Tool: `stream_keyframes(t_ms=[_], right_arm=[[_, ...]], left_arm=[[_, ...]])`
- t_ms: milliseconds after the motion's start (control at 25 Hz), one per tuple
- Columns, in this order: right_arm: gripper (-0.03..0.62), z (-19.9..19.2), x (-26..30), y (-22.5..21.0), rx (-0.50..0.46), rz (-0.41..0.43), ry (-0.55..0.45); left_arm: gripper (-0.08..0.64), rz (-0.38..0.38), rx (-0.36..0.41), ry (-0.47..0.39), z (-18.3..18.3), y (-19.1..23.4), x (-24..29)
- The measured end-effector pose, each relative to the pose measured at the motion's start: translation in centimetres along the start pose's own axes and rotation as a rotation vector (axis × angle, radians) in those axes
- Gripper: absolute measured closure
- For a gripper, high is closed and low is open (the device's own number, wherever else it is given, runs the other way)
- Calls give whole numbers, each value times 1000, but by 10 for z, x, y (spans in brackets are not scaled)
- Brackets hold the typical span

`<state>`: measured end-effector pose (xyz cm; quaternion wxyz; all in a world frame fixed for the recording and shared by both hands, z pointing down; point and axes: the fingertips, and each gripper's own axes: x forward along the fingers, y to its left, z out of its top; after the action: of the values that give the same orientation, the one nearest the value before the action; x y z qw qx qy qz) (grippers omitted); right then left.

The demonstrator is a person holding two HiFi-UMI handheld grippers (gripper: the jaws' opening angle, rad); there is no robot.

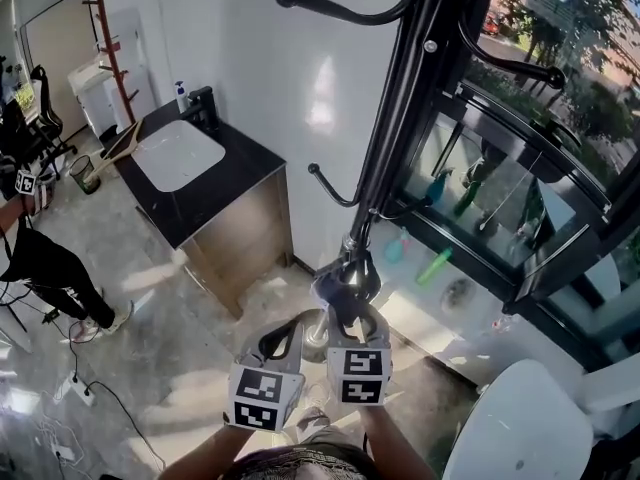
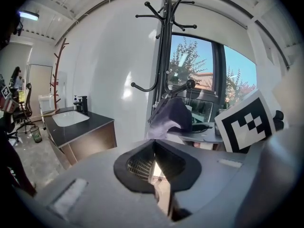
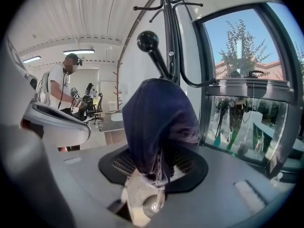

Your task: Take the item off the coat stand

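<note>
A black coat stand [image 1: 400,98] rises in front of a white wall. A dark blue cloth [image 1: 335,286] hangs over one of its low, ball-tipped hooks [image 3: 148,42]. My right gripper [image 1: 347,318] is up against the cloth, which drapes down between its jaws [image 3: 156,113]. The jaws stand apart, and the pads do not press on the cloth. My left gripper [image 1: 280,340] hovers just left of the right one with its jaws together and nothing in them. In the left gripper view, the cloth [image 2: 173,118] lies ahead and slightly right.
A black counter with a white sink [image 1: 178,153] stands at the left against the wall. A large window [image 1: 520,198] is right of the stand, and a white seat [image 1: 520,433] sits at the lower right. A person [image 1: 40,258] and floor cables [image 1: 80,388] are at the far left.
</note>
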<state>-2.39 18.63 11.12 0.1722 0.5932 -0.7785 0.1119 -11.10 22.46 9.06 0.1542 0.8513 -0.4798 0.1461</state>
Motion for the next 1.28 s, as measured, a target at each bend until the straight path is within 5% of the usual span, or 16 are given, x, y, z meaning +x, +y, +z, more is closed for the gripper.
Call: stream_keyframes(t_ms=[280,1280], right_arm=[[569,1,-2,-8,-35,-54,-2],[577,25,-68,21,-124,-84,-128]], left_arm=[[555,-13,-4,8,-3,1,0],[555,-65,19,-23,-7,-25,-35]])
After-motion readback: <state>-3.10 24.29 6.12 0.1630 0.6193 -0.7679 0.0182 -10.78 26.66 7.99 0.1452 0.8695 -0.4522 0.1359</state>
